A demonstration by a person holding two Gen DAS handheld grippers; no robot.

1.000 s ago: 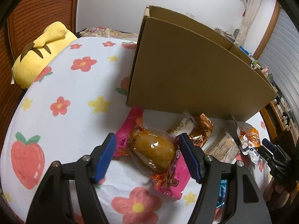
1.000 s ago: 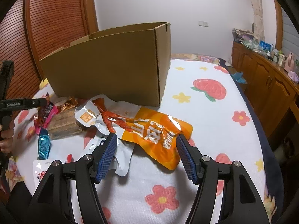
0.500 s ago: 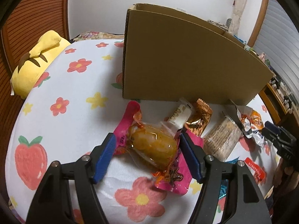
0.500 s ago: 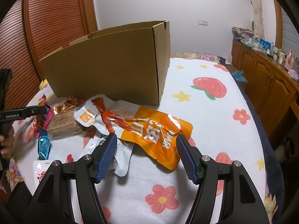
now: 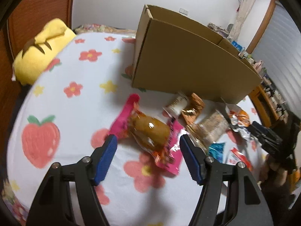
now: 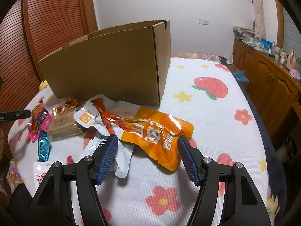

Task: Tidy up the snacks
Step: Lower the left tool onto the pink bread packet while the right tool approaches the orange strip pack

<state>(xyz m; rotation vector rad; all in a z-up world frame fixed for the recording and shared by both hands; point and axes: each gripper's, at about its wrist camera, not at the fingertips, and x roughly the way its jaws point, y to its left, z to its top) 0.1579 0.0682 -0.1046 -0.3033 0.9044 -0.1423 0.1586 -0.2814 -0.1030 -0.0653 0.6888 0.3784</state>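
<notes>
A cardboard box (image 5: 188, 60) stands open on the flowered bed sheet (image 5: 75, 113); it also shows in the right wrist view (image 6: 112, 66). Several snack packs lie in front of it. My left gripper (image 5: 147, 146) is open, just short of a pink pack with a clear window on a golden snack (image 5: 150, 131). My right gripper (image 6: 147, 146) is open, its jaws either side of the near end of a large orange pouch (image 6: 156, 130). A brown cracker pack (image 6: 64, 125) and a blue candy (image 6: 43, 146) lie to its left.
A yellow plush pillow (image 5: 41, 50) lies at the far left of the bed. A wooden cabinet (image 6: 269, 88) with small items runs along the right wall. A slatted wooden door (image 6: 47, 22) stands behind the box. White packs (image 6: 120, 156) lie under the orange pouch.
My left gripper has pulled back and swung, so the pink pack sits a little farther ahead of the jaws. My right gripper has barely moved.
</notes>
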